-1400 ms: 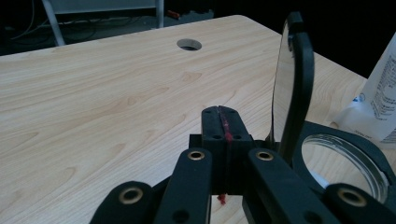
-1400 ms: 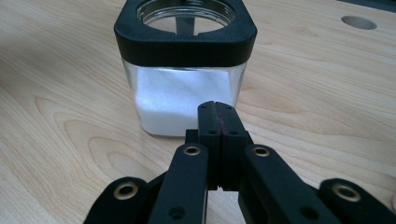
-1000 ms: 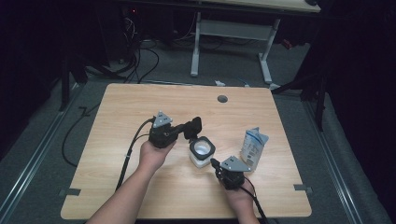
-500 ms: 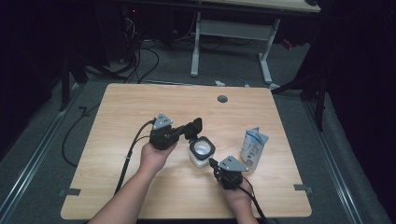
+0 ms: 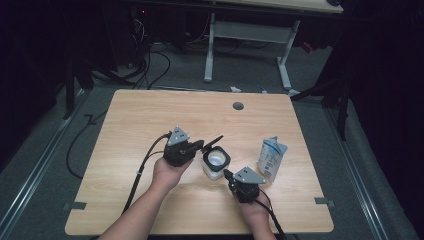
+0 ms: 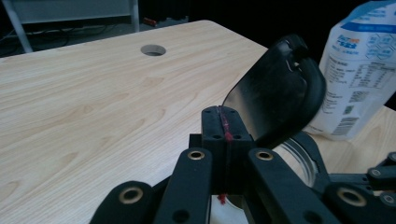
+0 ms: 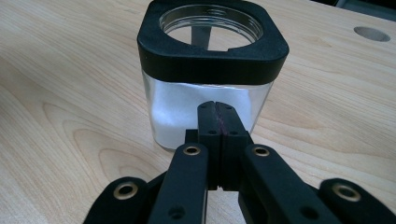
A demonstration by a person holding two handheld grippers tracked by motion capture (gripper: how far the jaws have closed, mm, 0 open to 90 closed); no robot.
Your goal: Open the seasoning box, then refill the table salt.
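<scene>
A pale wooden tabletop (image 5: 145,115) seen from above, with a person's two forearms coming in from the near edge. Since a second ago almost nothing has changed. The left hand has drifted only slightly, and the jar, the pouch and the right hand lie as they did. This looks like a pause over the jar, not a new step, so the scooping is probably no further along.

The square glass jar (image 5: 216,162) has a black collar and stands open near the middle, partly full of white powder. The left tool (image 5: 202,146) is clenched on a black scoop (image 5: 215,140), which points up and to the far right, just above the jar's left rim. The right tool (image 5: 227,175) is clenched on nothing. Its tips sit low against the jar's near wall (touching or just short of it, I cannot tell).

A blue-and-white pouch (image 5: 271,157) stands upright to the right of the jar.

Hard to make out:
- **Scoop handle:** the tool's own tips hide it in the left gripper view.
- **Scoop bowl:** it faces away, so any powder in it is hidden.
- **Pouch:** its print is too small to read.
</scene>
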